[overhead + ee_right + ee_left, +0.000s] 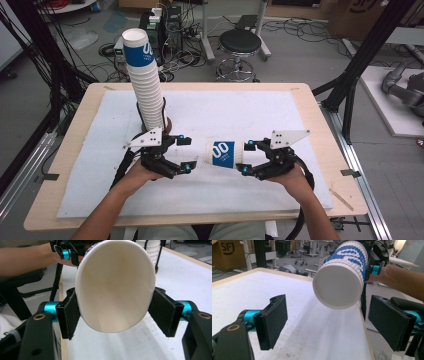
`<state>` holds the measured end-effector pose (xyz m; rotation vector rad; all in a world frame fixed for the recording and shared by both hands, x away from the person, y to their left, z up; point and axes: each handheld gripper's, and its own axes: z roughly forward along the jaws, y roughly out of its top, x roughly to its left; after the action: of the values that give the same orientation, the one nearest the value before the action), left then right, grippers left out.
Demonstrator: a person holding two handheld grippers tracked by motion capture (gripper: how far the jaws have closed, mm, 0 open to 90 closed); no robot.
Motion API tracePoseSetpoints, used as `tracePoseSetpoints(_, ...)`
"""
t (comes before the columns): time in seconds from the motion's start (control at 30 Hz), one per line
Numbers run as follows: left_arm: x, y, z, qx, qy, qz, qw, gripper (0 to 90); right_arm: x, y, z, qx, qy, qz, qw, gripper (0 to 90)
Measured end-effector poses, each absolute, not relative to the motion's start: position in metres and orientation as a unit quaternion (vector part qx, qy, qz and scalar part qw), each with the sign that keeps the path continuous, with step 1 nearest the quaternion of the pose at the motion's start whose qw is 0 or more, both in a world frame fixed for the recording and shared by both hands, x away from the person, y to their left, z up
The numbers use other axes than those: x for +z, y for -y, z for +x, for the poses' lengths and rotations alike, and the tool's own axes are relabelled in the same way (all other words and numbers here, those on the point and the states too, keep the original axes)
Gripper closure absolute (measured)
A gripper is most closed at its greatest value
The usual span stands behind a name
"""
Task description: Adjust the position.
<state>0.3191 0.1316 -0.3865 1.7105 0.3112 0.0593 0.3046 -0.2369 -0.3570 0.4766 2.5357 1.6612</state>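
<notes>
Just right of the cup stack [146, 85], the left gripper [185, 153] stands spread and empty. Further right of the stack, the right gripper [247, 157] pinches a paper cup [225, 153] at its rim, squashing it oval; light and crushable, it probably wants gentle pressure.

high view looks down at the table [310, 107]; gripper views face each other, sharing the cup [340, 277].
</notes>
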Motion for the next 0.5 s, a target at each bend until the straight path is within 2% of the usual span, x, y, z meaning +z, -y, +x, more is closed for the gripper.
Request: tracePoseSetpoints(0.5, -0.380, -0.128, 0.319, 0.035, -0.121, 0.775, 0.620, 16.1, -0.344, 0.233, 0.309, 0.474, -0.868, 0.142, 0.043, 30.0)
